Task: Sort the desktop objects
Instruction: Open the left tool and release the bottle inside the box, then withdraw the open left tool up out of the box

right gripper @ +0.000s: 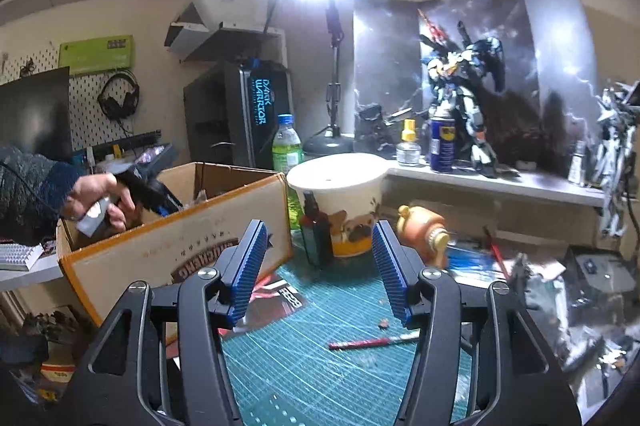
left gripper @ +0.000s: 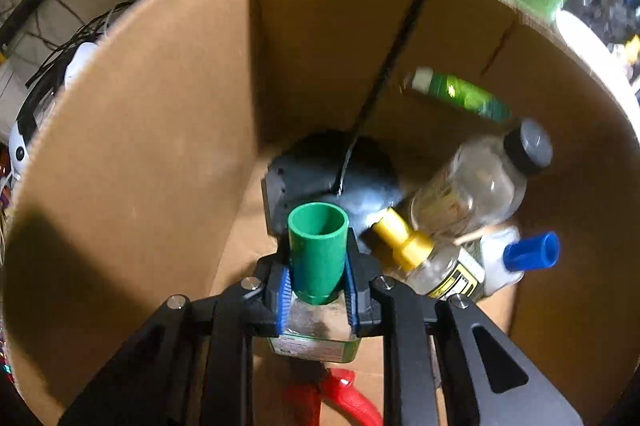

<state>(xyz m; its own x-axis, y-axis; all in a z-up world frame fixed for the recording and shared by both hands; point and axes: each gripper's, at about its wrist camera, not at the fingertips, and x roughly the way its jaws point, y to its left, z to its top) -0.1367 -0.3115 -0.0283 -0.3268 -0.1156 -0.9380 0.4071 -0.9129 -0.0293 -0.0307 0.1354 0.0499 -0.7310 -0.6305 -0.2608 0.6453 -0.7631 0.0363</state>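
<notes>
My left gripper (left gripper: pixel 318 268) is shut on a small clear bottle with a tall green cap (left gripper: pixel 318 250) and holds it inside the cardboard box (left gripper: pixel 132 129). In the box lie a clear jar with a black lid (left gripper: pixel 480 181), a yellow-capped bottle (left gripper: pixel 424 258), a white bottle with a blue cap (left gripper: pixel 516 258), a green tube (left gripper: pixel 460 93), a dark corded device (left gripper: pixel 320 169) and red-handled pliers (left gripper: pixel 344 398). My right gripper (right gripper: pixel 320 266) is open and empty above the green cutting mat (right gripper: pixel 304 358). A dark bottle (right gripper: pixel 316 234) stands just beyond it.
The box also shows at left in the right wrist view (right gripper: pixel 176 246), with the hand holding the left gripper (right gripper: pixel 104 201) over it. A pug-print tub (right gripper: pixel 340 197), an orange figure (right gripper: pixel 424 230), a red pencil (right gripper: pixel 372 342) and a green-label bottle (right gripper: pixel 287 149) stand around the mat.
</notes>
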